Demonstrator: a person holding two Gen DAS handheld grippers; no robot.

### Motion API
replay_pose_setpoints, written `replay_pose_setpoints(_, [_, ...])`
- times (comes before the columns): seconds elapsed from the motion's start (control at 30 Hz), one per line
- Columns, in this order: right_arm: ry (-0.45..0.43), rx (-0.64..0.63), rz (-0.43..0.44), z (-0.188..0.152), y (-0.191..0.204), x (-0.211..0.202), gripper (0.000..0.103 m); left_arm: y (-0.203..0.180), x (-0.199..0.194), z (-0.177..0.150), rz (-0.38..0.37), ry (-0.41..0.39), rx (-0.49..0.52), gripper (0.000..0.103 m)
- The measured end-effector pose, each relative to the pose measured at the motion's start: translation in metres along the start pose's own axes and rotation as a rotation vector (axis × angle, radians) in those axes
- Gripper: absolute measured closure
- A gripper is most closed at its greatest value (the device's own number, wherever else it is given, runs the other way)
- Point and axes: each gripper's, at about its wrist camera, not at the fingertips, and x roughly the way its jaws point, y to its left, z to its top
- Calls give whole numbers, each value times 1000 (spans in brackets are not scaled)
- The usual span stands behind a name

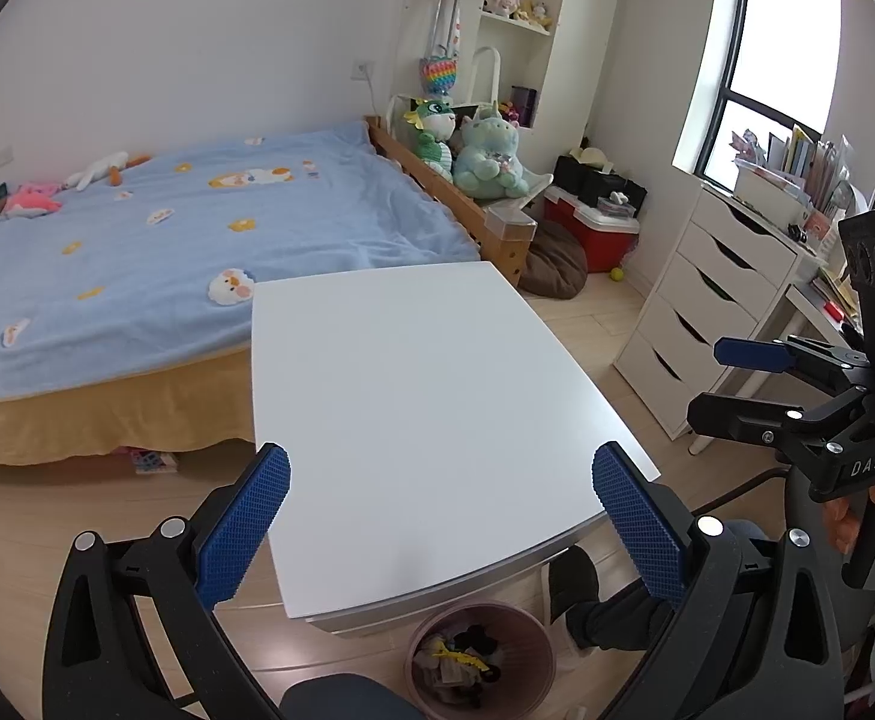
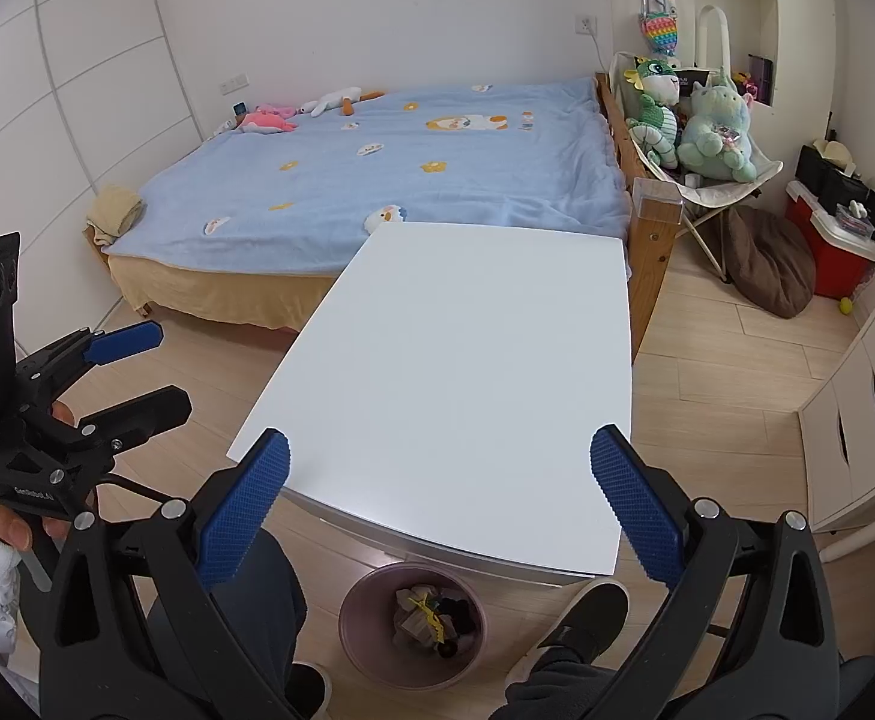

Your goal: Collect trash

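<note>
Trash (image 2: 431, 612) sits in pink bin (image 2: 377, 660) at bottom centre, white table (image 2: 455, 360) bare; left gripper (image 1: 440, 516) and right gripper (image 2: 437, 504) wide open, empty; collection looks finished, next withdraw.

Worktop ahead of you, bin at your feet, bed behind.

The worktop (image 1: 425, 396) stands before you with the bed (image 1: 167, 240) touching its far edge. The bin (image 2: 412, 624) sits on the floor under the worktop's near edge, between your shoes, with trash (image 2: 431, 612) in it. The drawer unit (image 1: 701, 300) stands to your right, the plush toys (image 1: 485, 150) beside the bed's right side.
</note>
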Motion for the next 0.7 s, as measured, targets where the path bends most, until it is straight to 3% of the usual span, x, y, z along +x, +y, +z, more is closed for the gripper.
replay_pose_setpoints(0.7, [4, 0, -1, -3, -2, 1, 4, -2, 0, 1, -4, 4, 3, 6])
